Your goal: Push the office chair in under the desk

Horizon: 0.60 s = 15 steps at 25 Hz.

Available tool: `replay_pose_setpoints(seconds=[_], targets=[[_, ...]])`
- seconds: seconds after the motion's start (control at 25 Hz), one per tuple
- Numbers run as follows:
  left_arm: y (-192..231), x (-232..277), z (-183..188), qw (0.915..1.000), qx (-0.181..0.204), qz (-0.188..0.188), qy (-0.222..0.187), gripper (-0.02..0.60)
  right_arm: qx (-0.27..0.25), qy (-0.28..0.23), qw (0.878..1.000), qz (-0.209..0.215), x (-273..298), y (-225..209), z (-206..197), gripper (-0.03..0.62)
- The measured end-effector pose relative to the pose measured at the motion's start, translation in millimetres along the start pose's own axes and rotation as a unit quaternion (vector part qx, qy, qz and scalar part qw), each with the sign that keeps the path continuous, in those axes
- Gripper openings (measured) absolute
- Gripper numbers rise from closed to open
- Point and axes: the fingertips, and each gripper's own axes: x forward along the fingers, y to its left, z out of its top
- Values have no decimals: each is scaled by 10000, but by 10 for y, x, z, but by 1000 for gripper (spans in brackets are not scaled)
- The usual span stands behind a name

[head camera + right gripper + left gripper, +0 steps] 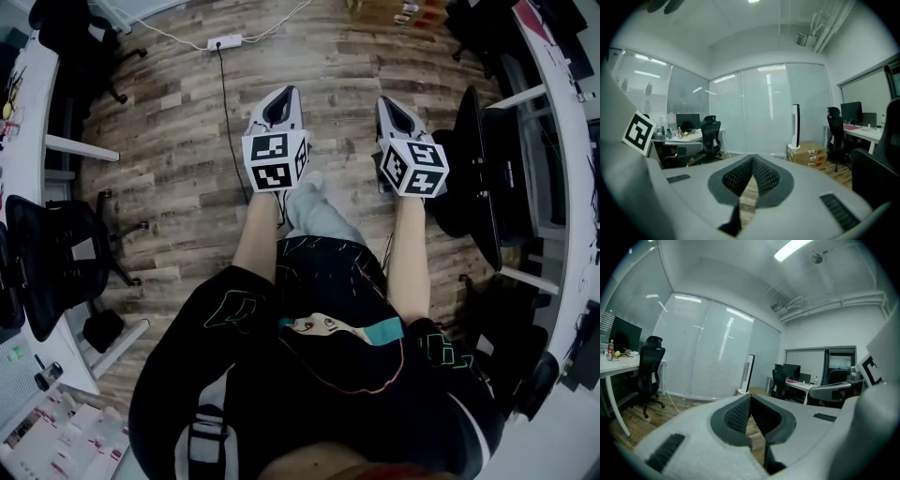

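Observation:
A black office chair (480, 183) stands pulled out from the white desk (567, 150) on the right, just right of my right gripper (392, 101). In the right gripper view its dark edge (887, 161) fills the right border. Both grippers are held out over the wood floor, level and side by side. My left gripper (284, 91) is shut with nothing in it, its pads meeting at the tip (750, 397). The right gripper (752, 159) is shut and empty too. Neither touches the chair.
A second black chair (52, 267) sits at the left desk (28, 122), and a third (84, 42) at the far left. A power strip (225, 42) and its cable lie on the floor ahead. Cardboard boxes (808, 152) and a tower fan (795, 124) stand by the glass wall.

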Motion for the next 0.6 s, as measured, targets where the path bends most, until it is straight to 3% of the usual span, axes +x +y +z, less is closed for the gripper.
replay_pose_setpoints(seconds=[0.28, 0.6], targets=[[383, 548, 187, 9998, 70, 188, -11, 9, 42, -39, 9998, 209, 746, -100, 221, 5], [640, 1240, 90, 9984, 246, 132, 499, 9, 501, 150, 9985, 157, 1465, -417, 109, 5]])
